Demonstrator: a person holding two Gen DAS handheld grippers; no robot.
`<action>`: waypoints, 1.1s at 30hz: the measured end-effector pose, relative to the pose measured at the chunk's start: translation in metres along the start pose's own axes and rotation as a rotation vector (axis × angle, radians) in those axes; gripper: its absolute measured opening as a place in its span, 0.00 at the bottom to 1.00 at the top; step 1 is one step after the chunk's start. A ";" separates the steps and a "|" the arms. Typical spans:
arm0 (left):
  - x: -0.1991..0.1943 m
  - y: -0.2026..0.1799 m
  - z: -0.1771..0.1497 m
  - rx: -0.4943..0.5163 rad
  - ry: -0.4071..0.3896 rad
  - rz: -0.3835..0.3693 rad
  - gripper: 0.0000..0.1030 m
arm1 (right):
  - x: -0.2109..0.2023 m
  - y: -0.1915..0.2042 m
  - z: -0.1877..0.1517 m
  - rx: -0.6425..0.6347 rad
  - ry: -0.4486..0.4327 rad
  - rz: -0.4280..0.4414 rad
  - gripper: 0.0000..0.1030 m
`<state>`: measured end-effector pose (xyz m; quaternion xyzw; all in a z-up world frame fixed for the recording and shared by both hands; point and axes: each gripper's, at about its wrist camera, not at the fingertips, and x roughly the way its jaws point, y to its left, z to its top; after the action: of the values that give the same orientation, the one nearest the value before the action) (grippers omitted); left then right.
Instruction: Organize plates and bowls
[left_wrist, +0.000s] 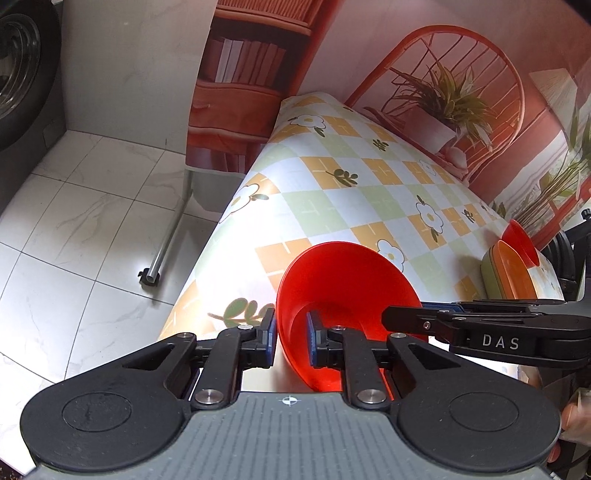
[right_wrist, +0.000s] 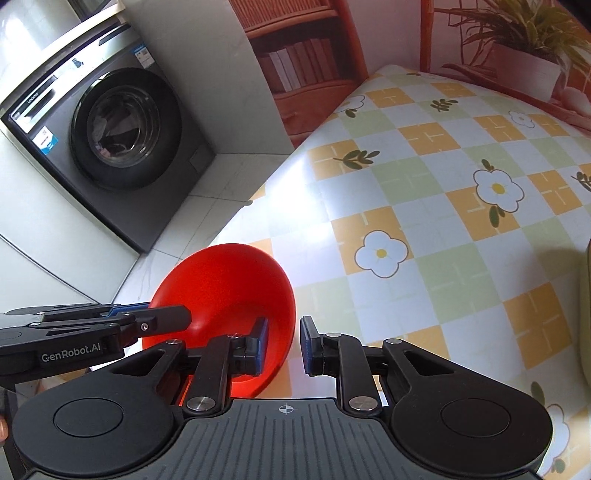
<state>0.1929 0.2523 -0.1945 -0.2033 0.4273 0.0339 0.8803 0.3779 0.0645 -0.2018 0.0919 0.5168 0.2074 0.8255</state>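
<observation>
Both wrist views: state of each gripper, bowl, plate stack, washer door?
left gripper: open, straddling the rim of the red bowl
right gripper: open, straddling the bowl's opposite rim
red bowl: tilted at the table edge
plates: stacked, second red bowl on top
washing machine: door shut

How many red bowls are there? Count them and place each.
2. One red bowl is tilted at the table's near edge, with the left gripper and right gripper astride its rim. The other bowl sits on stacked plates, far right. None visibly hidden.
</observation>
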 end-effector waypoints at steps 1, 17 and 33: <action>0.000 -0.001 0.000 0.000 0.000 0.002 0.16 | -0.001 -0.001 -0.001 0.004 0.001 0.001 0.13; 0.000 -0.046 0.009 0.060 -0.015 -0.036 0.16 | -0.042 -0.044 -0.007 0.121 -0.111 0.003 0.11; 0.003 -0.142 0.023 0.187 -0.036 -0.106 0.16 | -0.128 -0.110 -0.017 0.137 -0.291 -0.076 0.12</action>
<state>0.2448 0.1309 -0.1373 -0.1421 0.4014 -0.0493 0.9035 0.3414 -0.0910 -0.1447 0.1575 0.4079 0.1245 0.8907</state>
